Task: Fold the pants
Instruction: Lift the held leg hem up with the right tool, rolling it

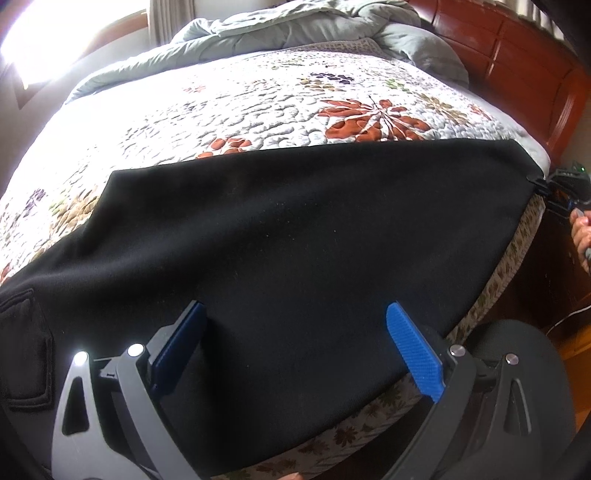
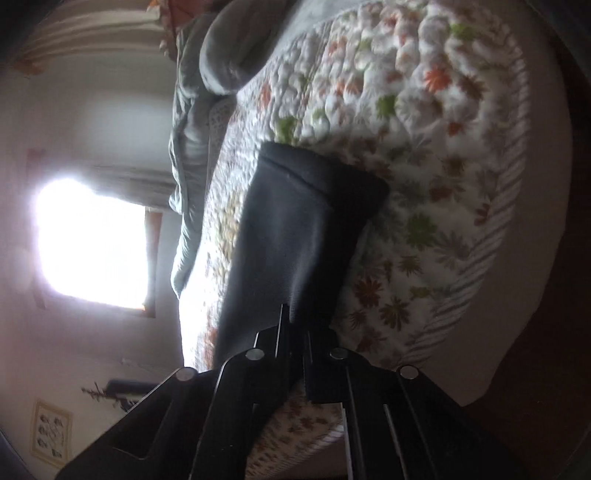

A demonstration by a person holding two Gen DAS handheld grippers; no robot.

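Note:
Black pants [image 1: 314,229] lie spread across the near edge of the bed, with a back pocket [image 1: 22,350] at the left. My left gripper [image 1: 295,308] hovers open over the cloth, its blue pads [image 1: 413,354] wide apart and holding nothing. At the far right, my right gripper [image 1: 546,184] is shut on the corner of the pants at the bed's edge. In the right wrist view, turned sideways, the pants [image 2: 295,221] run away from the right gripper [image 2: 295,325], whose black fingers pinch the fabric end.
A floral quilt [image 1: 258,99] covers the bed beyond the pants, with a crumpled grey comforter [image 1: 295,26] at the far side. A red-brown wooden bed end [image 1: 517,66] stands at the right. A person's hand [image 1: 581,236] holds the right gripper's handle. A bright window [image 2: 92,243] glares.

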